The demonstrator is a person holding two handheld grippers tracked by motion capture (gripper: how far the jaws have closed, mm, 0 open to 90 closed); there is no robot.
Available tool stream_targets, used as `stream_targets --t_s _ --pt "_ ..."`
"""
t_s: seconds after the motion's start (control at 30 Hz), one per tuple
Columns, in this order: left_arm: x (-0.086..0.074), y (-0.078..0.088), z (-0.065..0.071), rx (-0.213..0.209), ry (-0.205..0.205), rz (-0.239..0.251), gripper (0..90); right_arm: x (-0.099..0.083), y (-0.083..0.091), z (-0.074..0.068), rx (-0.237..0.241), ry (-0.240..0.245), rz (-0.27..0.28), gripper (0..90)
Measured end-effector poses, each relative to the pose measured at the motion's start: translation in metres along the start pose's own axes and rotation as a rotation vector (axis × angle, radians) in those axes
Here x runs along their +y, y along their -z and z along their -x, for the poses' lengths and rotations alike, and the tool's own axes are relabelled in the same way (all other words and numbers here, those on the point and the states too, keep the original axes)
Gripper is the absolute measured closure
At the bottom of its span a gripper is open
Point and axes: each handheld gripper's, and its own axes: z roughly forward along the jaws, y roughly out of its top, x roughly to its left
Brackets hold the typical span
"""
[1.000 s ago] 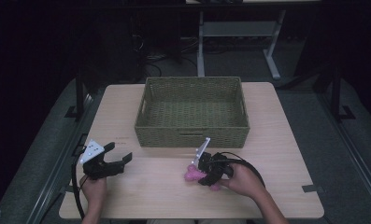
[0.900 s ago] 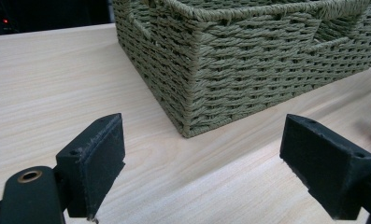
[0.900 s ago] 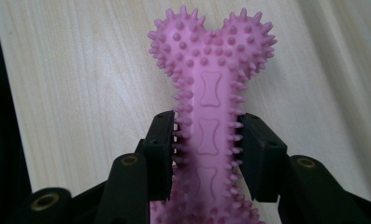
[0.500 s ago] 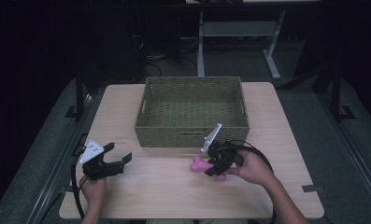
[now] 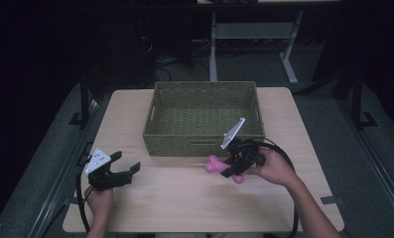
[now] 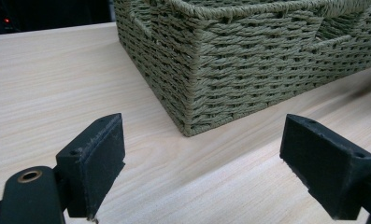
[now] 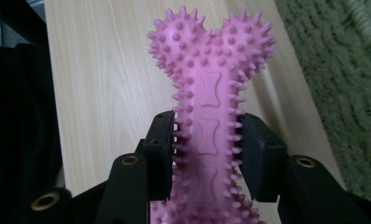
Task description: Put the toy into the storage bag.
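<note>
A pink spiky bone-shaped toy (image 7: 210, 107) is clamped by its shaft between the two black jaws of my right gripper (image 7: 206, 154). In the high view that right gripper (image 5: 230, 168) holds the pink toy (image 5: 215, 165) above the table, just in front of the woven olive basket (image 5: 204, 141), near its right end. My left gripper (image 5: 127, 167) sits at the table's front left, jaws wide open with nothing between them. From the left gripper view its jaws (image 6: 202, 168) frame the basket's near corner (image 6: 192, 93).
The light wooden table (image 5: 184, 203) has bare surface in front of the basket. A cable (image 5: 284, 153) loops from the right gripper. Dark floor, table legs and cables lie beyond the far edge.
My right gripper has lifted the pink toy off the table and carried it right and toward the basket front. The left gripper has stayed put.
</note>
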Motion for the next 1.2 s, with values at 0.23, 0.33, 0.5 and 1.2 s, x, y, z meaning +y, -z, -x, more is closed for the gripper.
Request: stream_targets --t_s 0.23,0.33,0.5,1.2 --pt "0.000 0.000 0.000 0.001 0.006 0.005 13.6 0.008 0.012 0.008 0.026 0.004 0.015 58.3" --pt "0.000 0.000 0.000 -0.001 0.003 0.004 13.6 0.010 0.015 0.008 0.024 0.008 0.015 58.2" --pt "0.000 -0.001 0.000 0.001 0.004 0.002 13.6 0.014 0.019 0.008 0.039 0.023 0.011 58.1" --pt "0.000 -0.001 0.001 0.000 0.000 0.002 13.6 0.031 0.046 0.019 0.020 0.031 0.029 58.2"
